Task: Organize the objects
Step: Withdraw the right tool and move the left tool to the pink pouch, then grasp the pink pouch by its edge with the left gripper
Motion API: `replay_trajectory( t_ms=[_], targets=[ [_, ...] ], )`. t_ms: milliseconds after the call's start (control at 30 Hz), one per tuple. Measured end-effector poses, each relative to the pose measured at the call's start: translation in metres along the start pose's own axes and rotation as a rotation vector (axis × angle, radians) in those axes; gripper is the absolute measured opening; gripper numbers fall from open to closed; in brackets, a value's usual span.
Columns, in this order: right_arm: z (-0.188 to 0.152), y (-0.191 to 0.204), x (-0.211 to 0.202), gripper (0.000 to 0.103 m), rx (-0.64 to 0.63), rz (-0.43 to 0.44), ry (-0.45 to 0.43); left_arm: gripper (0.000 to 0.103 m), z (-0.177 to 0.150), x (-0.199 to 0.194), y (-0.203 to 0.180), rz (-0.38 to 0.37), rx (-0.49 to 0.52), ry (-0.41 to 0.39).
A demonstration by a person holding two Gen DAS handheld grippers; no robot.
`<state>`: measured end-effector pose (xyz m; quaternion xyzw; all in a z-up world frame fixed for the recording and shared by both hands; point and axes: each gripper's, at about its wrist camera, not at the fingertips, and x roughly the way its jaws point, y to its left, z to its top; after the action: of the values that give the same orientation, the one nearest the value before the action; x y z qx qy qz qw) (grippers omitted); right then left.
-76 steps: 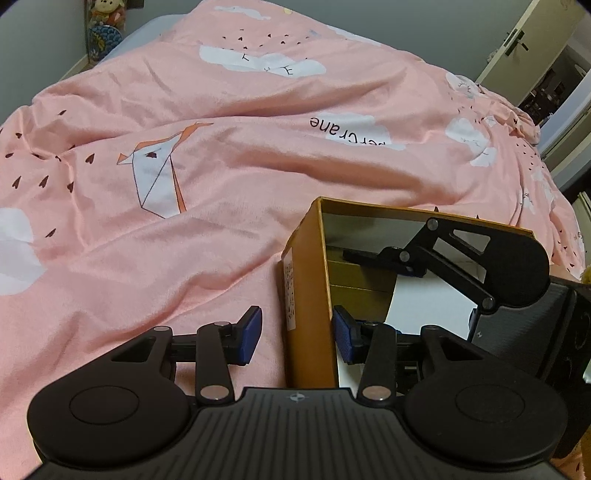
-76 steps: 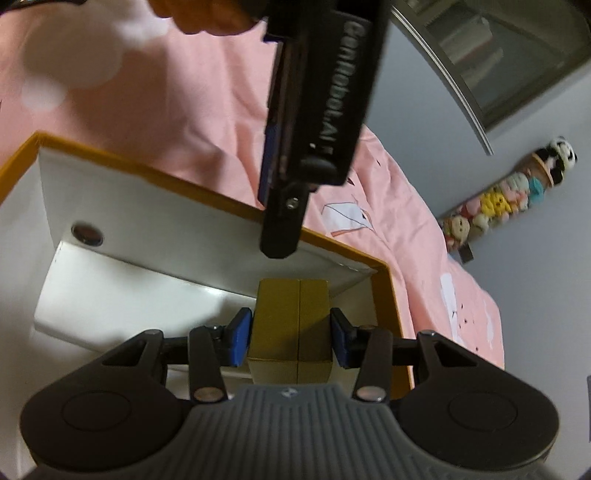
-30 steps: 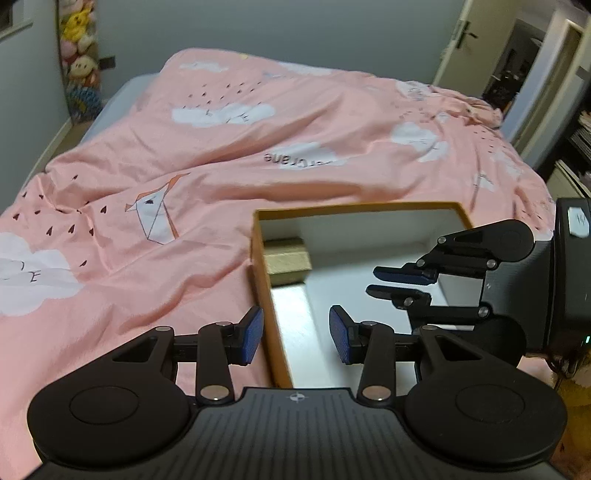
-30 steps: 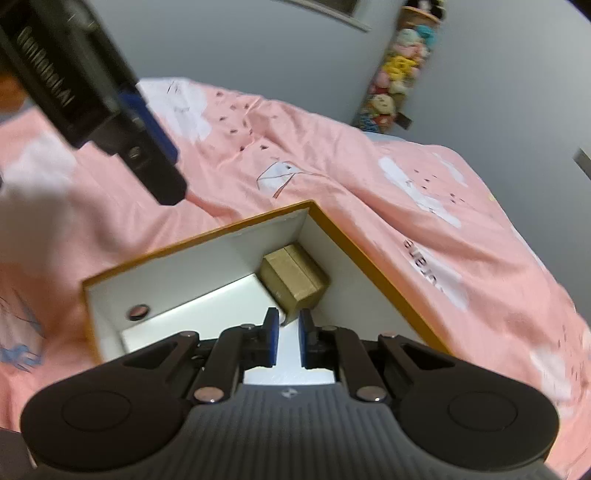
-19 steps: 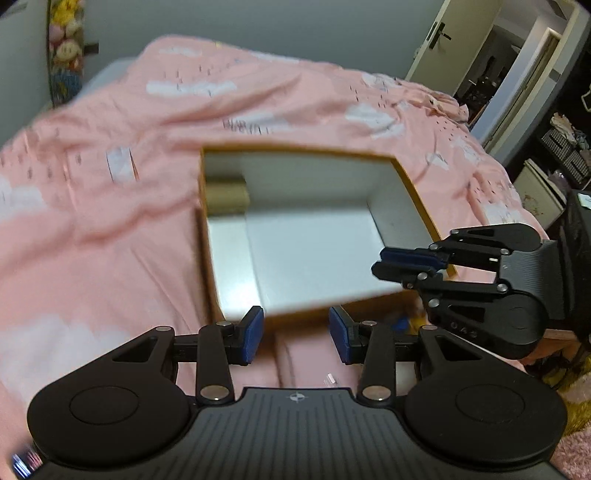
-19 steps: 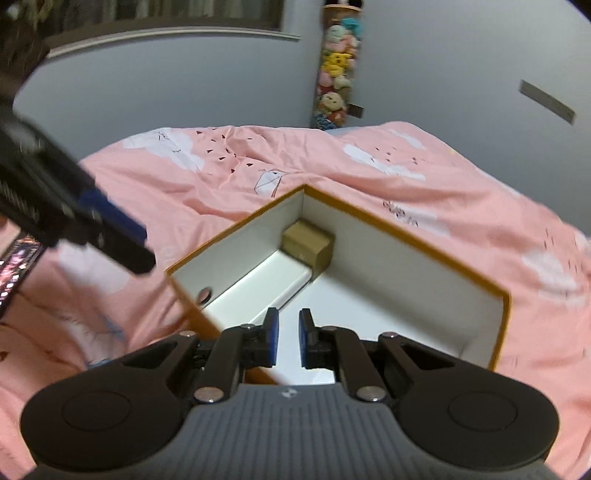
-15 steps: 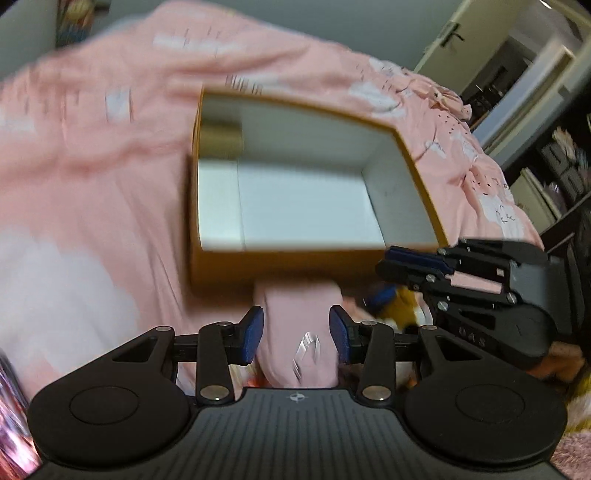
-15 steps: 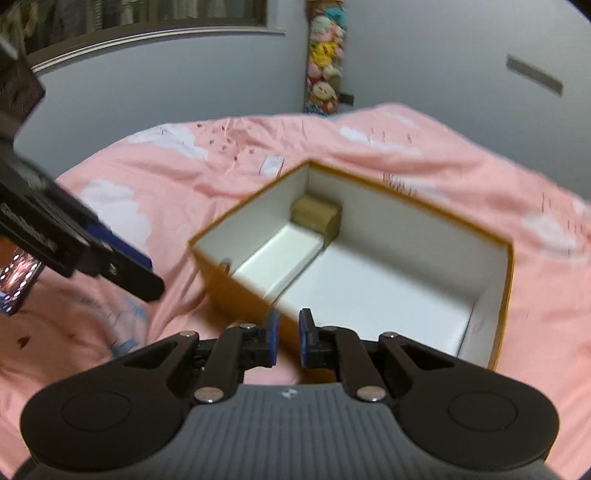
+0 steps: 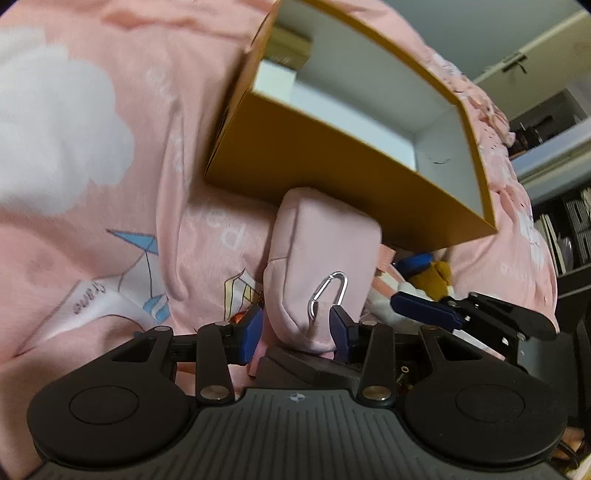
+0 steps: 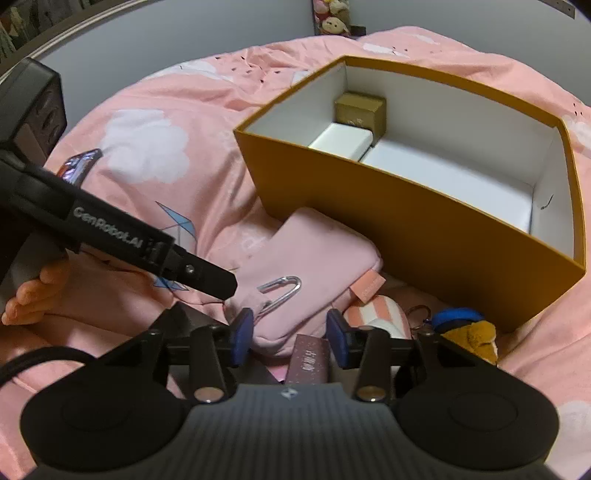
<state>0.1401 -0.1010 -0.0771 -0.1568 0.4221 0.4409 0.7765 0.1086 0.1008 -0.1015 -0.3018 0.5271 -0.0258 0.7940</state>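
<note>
While opening, right gripper (image 10: 290, 332) astride pouch (image 10: 314, 258)

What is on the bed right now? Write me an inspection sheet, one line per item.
Surface: pink duvet with cloud prints, rumpled.
Job's things: open orange box on the duvet, holding a small gold box in its far corner beside a white block; pink pouch with a metal carabiner lying against the orange box's near wall.
Clutter: plush toy, striped item, phone.
Grippers: left gripper open around the pouch's end; right gripper opening, pouch between the jaws, not gripped.
Cables: black cable at lower left.
Surroundings: grey wall, hanging soft toys.
</note>
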Motion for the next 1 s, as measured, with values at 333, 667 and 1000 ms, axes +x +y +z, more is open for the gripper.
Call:
replay_trajectory(
  t_ms=[333,667,1000],
  targets=[
    [0.000,-0.008,0.003,0.047,0.027,-0.012,0.010,0.029,0.000,0.018,0.004,-0.017,-0.028,0.062],
    [0.001,-0.002,-0.007,0.053,-0.011,-0.012,-0.015,0.009,-0.003,-0.014,-0.001,-0.061,-0.061,-0.010],
    [-0.003,0.012,-0.022,0.064,-0.055,-0.021,-0.057,0.000,0.000,-0.035,-0.025,-0.073,0.005,-0.097]
  ],
)
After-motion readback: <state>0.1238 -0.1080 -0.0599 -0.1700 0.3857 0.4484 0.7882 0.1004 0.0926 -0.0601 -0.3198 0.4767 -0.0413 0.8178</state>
